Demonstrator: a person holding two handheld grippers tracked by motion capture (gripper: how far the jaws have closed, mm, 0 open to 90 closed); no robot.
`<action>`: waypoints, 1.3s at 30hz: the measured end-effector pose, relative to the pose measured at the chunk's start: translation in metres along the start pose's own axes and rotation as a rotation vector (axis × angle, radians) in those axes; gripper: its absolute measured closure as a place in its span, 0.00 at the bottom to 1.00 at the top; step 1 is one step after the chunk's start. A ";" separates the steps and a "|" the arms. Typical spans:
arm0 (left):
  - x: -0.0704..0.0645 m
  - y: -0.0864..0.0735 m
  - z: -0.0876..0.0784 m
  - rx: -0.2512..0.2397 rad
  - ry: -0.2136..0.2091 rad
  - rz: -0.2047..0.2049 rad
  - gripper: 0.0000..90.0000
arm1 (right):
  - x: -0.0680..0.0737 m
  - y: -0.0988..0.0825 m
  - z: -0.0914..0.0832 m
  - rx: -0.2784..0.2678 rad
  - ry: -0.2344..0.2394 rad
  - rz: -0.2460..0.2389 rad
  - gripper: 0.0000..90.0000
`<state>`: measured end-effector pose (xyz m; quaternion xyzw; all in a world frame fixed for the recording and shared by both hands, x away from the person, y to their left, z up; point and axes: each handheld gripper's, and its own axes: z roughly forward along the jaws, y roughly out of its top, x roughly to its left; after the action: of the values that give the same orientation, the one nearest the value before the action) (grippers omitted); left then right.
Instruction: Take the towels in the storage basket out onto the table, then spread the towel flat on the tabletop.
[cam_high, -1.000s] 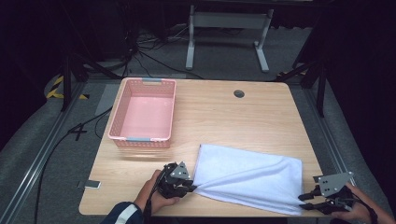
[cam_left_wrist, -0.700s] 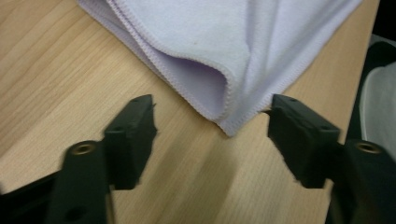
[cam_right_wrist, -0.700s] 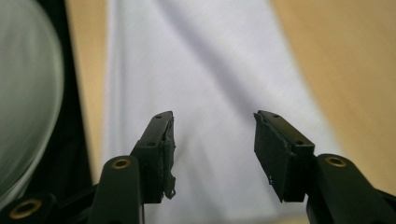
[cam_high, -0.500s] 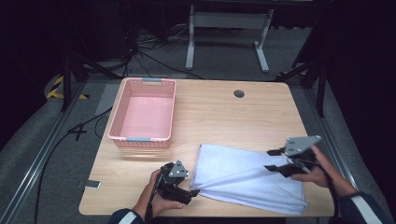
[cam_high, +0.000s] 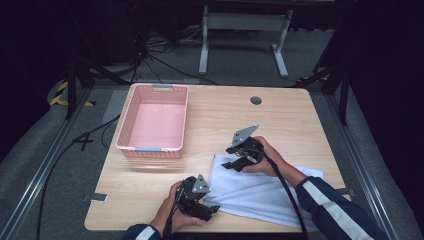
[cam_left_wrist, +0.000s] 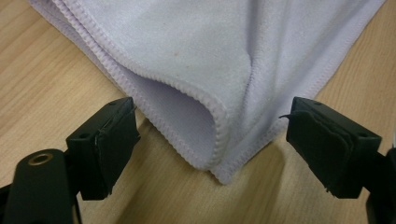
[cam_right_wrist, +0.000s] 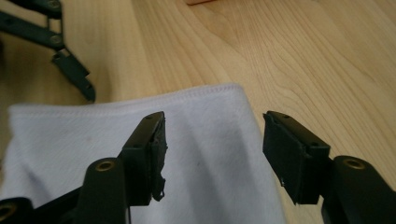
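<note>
- A pink basket (cam_high: 153, 122) stands on the far left part of the table (cam_high: 290, 120); nothing lies inside it, only its bare pink floor shows
- A white cloth (cam_high: 260, 192) lies folded on the near right part of the table, well apart from the basket
- The left tool (cam_high: 207, 209) sits at the cloth's near left corner; its jaws have just been opening and stand wide, with the stitched corner (cam_left_wrist: 217, 161) between them but untouched by either pad
- The right tool (cam_high: 231, 157) hovers over the cloth's far left corner; its jaws have just been opening too, apart above the folded edge (cam_right_wrist: 205, 93), gripping nothing
- The right forearm and sleeve (cam_high: 330, 210) cover part of the cloth, and its near edge is hard to make out below the arm
- A small flat object (cam_high: 98, 197) at the table's near left edge is too small to identify
</note>
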<state>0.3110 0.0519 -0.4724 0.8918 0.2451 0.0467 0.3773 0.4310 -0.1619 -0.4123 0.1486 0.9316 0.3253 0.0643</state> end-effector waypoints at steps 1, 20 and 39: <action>0.000 0.000 0.001 -0.001 0.008 0.006 0.17 | -0.003 0.003 0.008 0.024 0.011 0.020 0.42; -0.005 0.006 0.002 -0.005 0.069 0.063 0.64 | -0.011 0.016 0.047 0.184 0.107 -0.009 0.83; 0.007 -0.010 -0.046 -0.080 0.177 0.023 0.83 | 0.010 0.069 0.040 -0.030 0.076 -0.131 0.87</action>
<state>0.3002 0.0912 -0.4473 0.8713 0.2651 0.1396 0.3888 0.4460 -0.0840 -0.4010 0.0737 0.9362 0.3398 0.0524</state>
